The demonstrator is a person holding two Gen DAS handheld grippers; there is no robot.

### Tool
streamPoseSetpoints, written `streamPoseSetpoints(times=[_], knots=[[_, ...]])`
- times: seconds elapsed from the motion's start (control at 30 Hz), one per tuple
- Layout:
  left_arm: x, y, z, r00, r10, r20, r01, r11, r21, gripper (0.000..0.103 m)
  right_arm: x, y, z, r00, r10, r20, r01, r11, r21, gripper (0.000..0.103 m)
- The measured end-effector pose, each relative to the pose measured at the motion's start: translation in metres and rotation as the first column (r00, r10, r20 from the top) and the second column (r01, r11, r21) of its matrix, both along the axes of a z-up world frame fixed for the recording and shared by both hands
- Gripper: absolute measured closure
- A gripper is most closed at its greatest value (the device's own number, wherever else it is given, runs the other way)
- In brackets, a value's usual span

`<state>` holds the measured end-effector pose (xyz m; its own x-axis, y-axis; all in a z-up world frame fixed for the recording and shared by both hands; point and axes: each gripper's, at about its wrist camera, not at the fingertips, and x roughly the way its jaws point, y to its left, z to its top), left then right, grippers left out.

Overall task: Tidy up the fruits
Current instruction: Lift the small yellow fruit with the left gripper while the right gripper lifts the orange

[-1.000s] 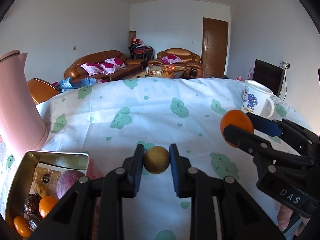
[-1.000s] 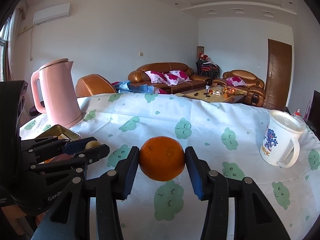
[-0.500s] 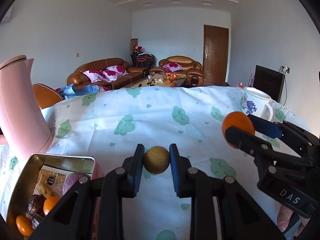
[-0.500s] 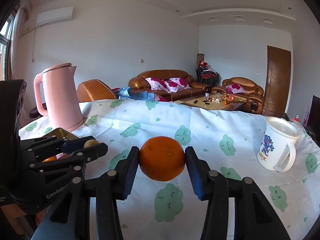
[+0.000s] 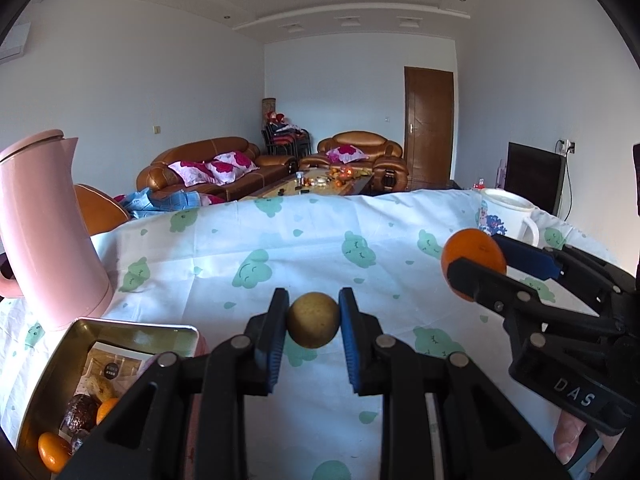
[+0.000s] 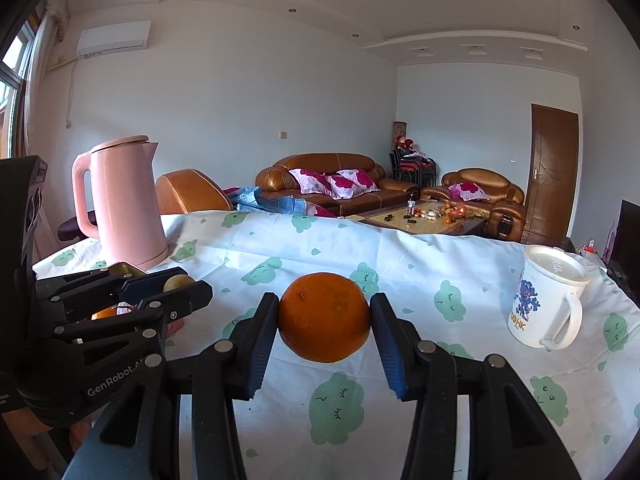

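- Left gripper (image 5: 313, 325) clamping a small round yellow-brown fruit (image 5: 313, 320) between its blue-padded fingers (image 5: 275, 344), fingers nearly closed and pressing on both sides of it.
- Holding that small fruit up in the air, above the white tablecloth printed with green smiling clouds (image 5: 256, 264) covering the table.
- Right gripper (image 6: 324, 322) squeezing a round bright orange (image 6: 323, 317), fingers (image 6: 387, 344) spread only as wide as the fruit and touching it left and right.
- Hanging the orange clear of the cloth too, with a green cloud showing just under it in the right wrist view.
- Showing up in each other's cameras: the right gripper with its orange at the right edge of the left wrist view, the left gripper with its small fruit at the left edge of the right wrist view, the two tools side by side and near each other but apart.
- Sitting open at lower left of the left wrist view, a rectangular gold metal tin (image 5: 132, 326), already carrying small oranges (image 5: 54, 446), a dark wrinkled fruit and a printed card.
- Standing just behind the tin, a tall pink kettle (image 5: 48, 236), upright.
- Waiting over on the right side of the table, a white mug with a blue print and a lid (image 6: 544, 300), well apart from the tin.
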<state>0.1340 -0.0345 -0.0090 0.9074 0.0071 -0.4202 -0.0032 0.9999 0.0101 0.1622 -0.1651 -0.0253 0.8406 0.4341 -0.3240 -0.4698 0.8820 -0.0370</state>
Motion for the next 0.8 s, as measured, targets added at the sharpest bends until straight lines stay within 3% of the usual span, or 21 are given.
streamPoseSetpoints(times=[0.8], knots=[[-0.017, -0.002, 0.003, 0.999, -0.015, 0.042, 0.015, 1.0, -0.009, 0.076, -0.022, -0.005, 0.003, 0.998, 0.01, 0.061, -0.011, 1.0, 0.017, 0.054]])
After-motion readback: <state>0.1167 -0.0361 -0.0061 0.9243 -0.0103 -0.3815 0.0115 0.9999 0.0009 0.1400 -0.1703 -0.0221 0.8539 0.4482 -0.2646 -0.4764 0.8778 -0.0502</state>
